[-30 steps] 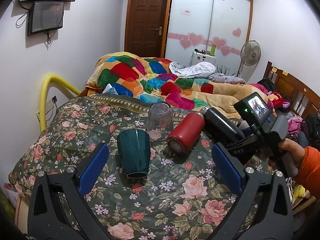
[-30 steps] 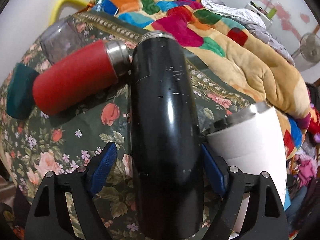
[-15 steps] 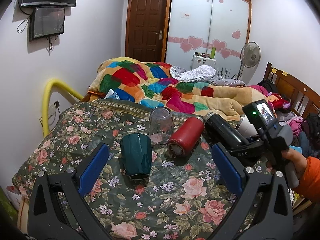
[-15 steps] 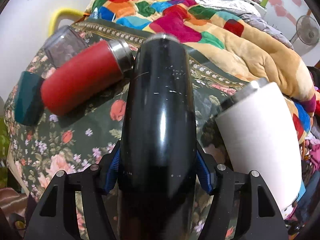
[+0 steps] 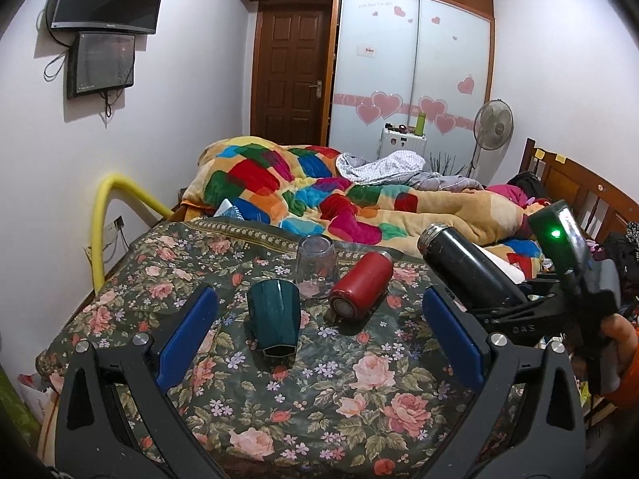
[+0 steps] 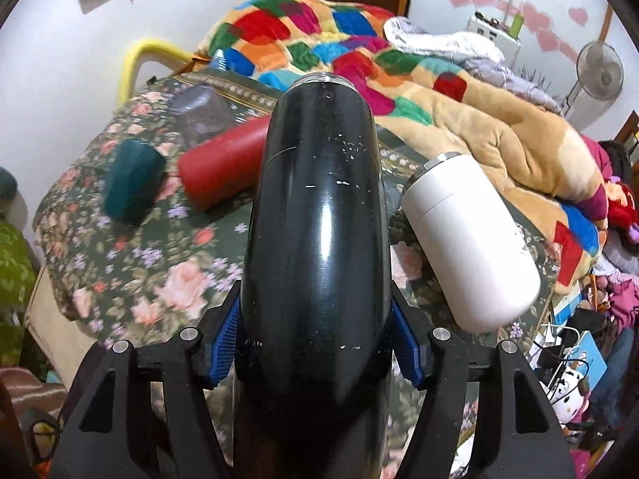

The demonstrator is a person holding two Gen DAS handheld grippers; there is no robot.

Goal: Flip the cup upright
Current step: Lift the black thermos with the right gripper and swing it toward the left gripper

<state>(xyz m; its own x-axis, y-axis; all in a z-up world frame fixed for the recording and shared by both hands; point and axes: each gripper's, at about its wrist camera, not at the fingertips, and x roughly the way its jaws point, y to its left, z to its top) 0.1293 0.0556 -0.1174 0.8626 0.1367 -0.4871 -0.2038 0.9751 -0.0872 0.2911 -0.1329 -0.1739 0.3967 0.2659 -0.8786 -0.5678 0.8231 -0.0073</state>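
**Black flask lifted clear of the cloth**

Raised since a second ago, the black flask [image 6: 315,239] now tilts steel mouth up toward 12 o'clock, pinched at its lower body by the right gripper [image 6: 315,353], blue pads [image 6: 407,355] pressed on both sides. Left gripper [image 5: 319,339] hangs spread wide and holds nothing. Beyond it on the floral cloth [image 5: 339,399] a green cup [image 5: 274,321] stands mouth down, with an inverted glass [image 5: 315,265] at 1 o'clock and a red flask [image 5: 361,286] lying beside. White tumbler [image 6: 471,239] lies at 3 o'clock of the black flask.
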